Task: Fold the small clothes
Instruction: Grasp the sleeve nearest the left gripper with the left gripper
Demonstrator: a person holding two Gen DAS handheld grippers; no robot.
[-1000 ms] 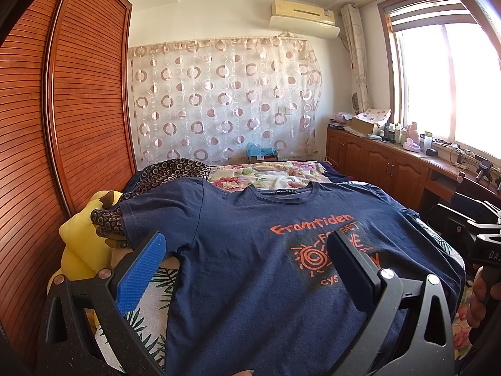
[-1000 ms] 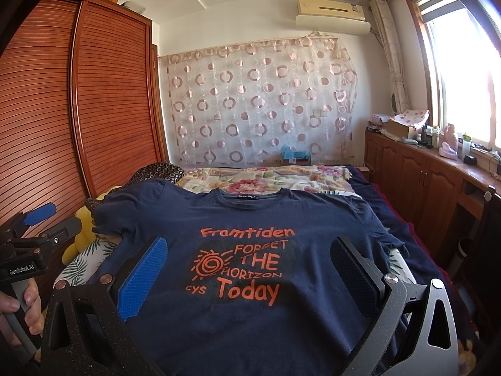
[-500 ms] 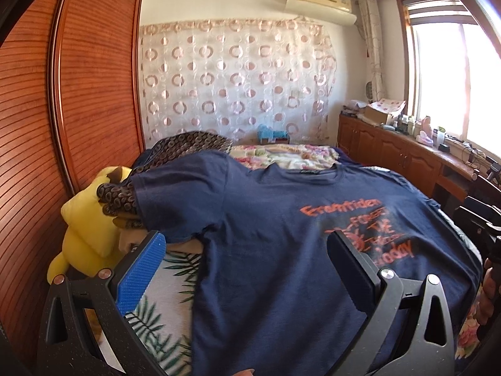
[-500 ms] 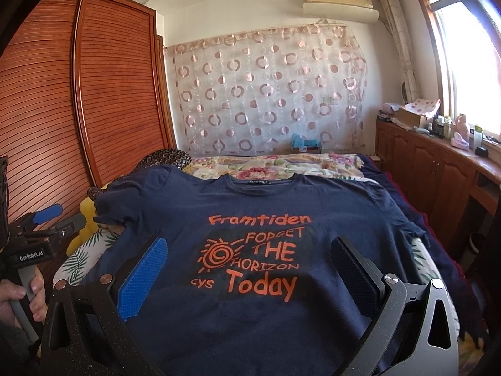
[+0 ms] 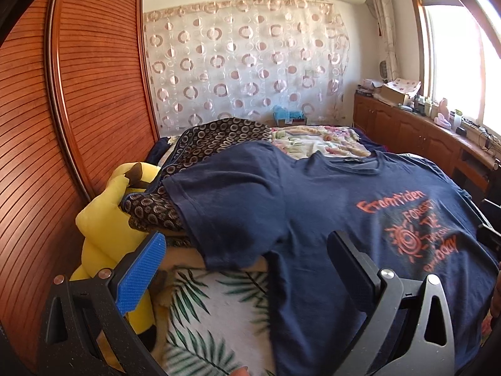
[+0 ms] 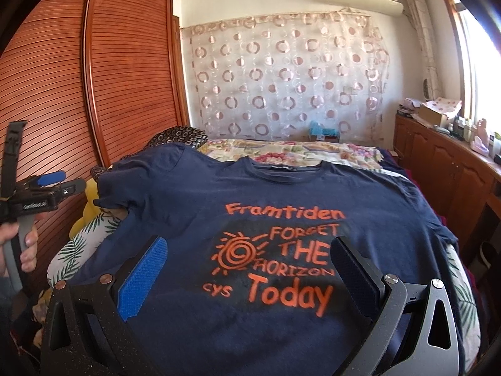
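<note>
A navy T-shirt (image 6: 281, 194) with orange print lies flat, face up, on the bed. It also shows in the left wrist view (image 5: 313, 213), where its left sleeve (image 5: 225, 216) hangs over the bed's side. My left gripper (image 5: 247, 260) is open and empty, just in front of that sleeve's hem. My right gripper (image 6: 247, 263) is open and empty above the shirt's lower front, over the print. The left gripper also shows in the right wrist view (image 6: 53, 185), held in a hand at the far left.
A yellow plush toy (image 5: 106, 219) and a dark ring-patterned cloth (image 5: 200, 144) lie left of the shirt. A leaf-print sheet (image 5: 203, 307) covers the bed. A slatted wooden wardrobe (image 5: 62, 125) stands at the left, wooden cabinets (image 6: 438, 169) at the right.
My left gripper has swung left and closer to the shirt's left sleeve. My right gripper has moved slightly forward over the shirt. Both stay open.
</note>
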